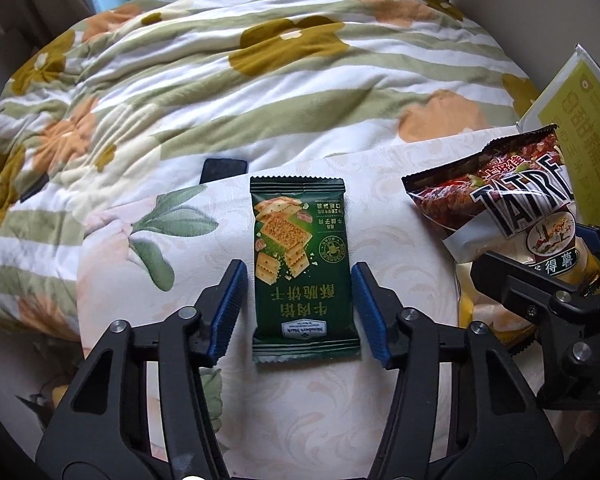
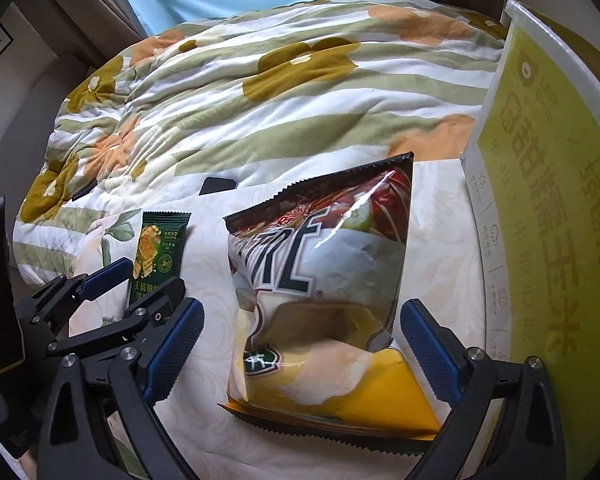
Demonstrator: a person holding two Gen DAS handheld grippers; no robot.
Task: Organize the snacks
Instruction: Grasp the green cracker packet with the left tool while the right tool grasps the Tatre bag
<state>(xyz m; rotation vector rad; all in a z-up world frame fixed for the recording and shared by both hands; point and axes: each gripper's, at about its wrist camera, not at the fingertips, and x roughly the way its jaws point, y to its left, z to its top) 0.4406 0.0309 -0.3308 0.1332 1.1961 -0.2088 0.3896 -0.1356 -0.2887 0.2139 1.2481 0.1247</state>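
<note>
Left gripper: jaws narrowed to either side of the green cracker packet, blue pads just beside its long edges, contact not certain; packet lies flat between them on a pale patterned cloth. Beyond the jaws: a striped floral quilt, with a dark phone at the cloth's far edge. Right gripper: jaws wide, straddling the lower half of the chip bag, pads clear of it on both sides. Right of those jaws: a yellow carton, standing upright.
</note>
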